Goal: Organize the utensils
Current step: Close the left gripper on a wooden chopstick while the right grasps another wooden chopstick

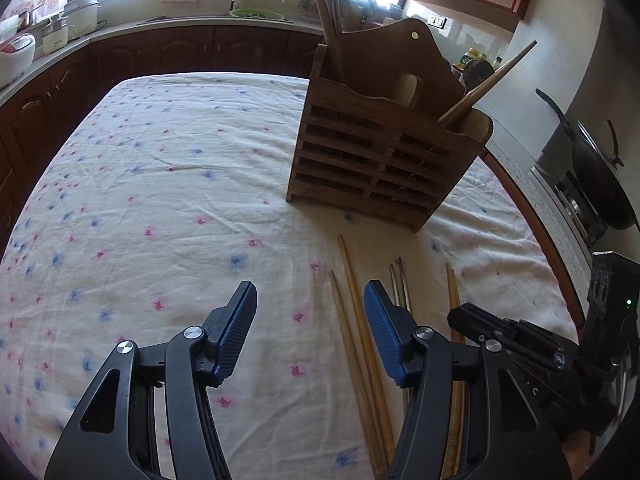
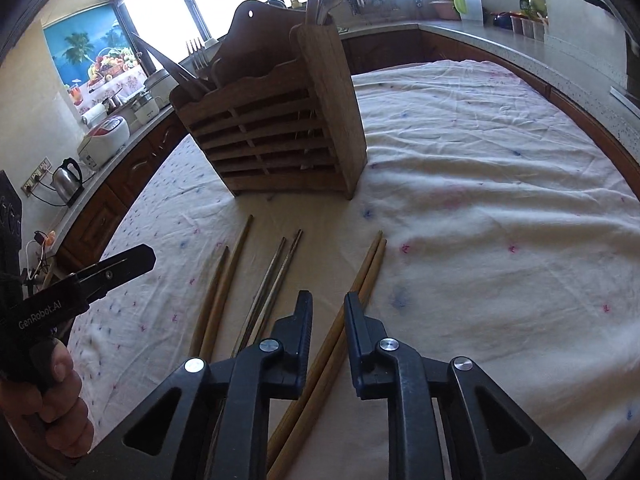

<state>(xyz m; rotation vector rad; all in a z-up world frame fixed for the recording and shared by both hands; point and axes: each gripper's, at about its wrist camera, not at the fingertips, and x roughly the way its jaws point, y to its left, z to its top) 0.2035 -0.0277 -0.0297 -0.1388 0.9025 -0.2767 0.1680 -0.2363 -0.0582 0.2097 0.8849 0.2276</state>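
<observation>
Fingers [image 2: 306,322] straddle right chopsticks [image 2: 372,264] | wooden holder [image 2: 280,136] beyond

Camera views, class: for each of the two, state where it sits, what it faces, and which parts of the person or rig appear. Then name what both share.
Left wrist view: on the left hand-held gripper, angled down over the floral tablecloth at the wooden utensil holder; own blue-padded fingers show, the right hand-held gripper at its right edge.
Right wrist view: on the right hand-held gripper, astride the rightmost chopstick pair; the person's left hand shows at left.
Shared: holder, three chopstick pairs, tablecloth.
</observation>
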